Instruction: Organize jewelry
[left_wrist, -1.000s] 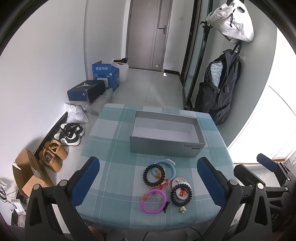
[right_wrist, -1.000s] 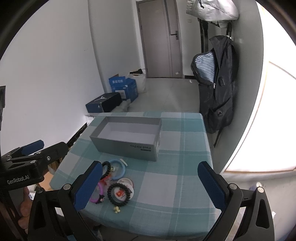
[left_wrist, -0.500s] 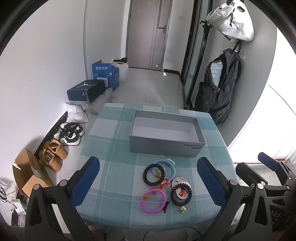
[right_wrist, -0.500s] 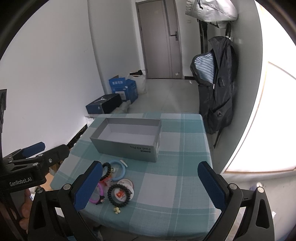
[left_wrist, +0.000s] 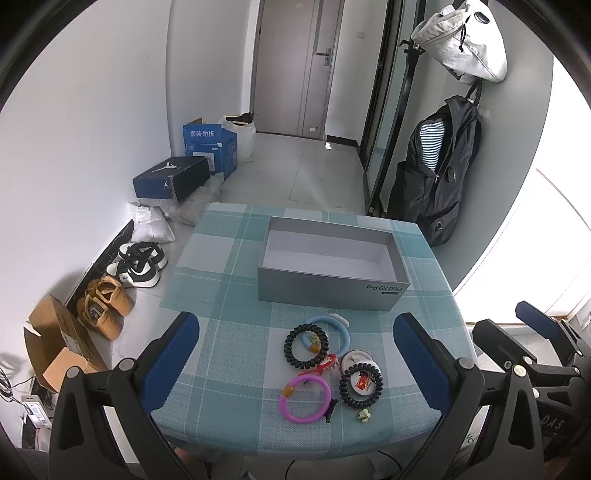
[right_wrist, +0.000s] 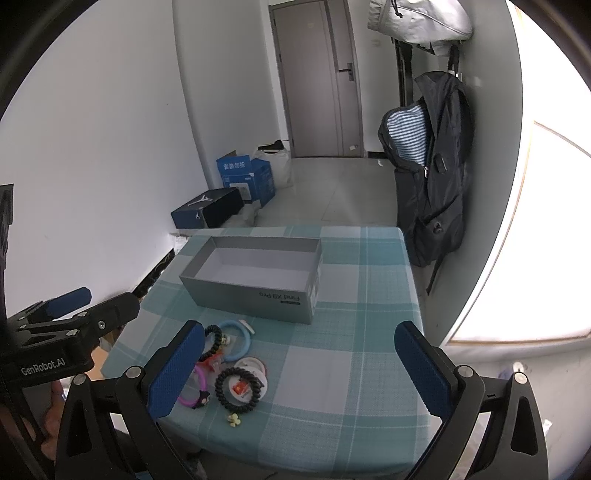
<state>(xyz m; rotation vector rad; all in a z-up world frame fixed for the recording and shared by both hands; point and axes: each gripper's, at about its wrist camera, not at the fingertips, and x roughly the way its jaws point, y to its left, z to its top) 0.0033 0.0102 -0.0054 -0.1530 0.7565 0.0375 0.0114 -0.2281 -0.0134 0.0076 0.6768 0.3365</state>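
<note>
Left tool (left_wrist: 295, 354) held above near edge of desk (left_wrist: 229, 266), jaws wide apart, empty. Jewelry cluster (left_wrist: 328, 365) flat on checked cloth between its fingers, below them. Right tool (right_wrist: 299, 363) likewise spread and empty, cluster beside its left finger. Grey box (left_wrist: 332, 269) beyond cluster, open.
</note>
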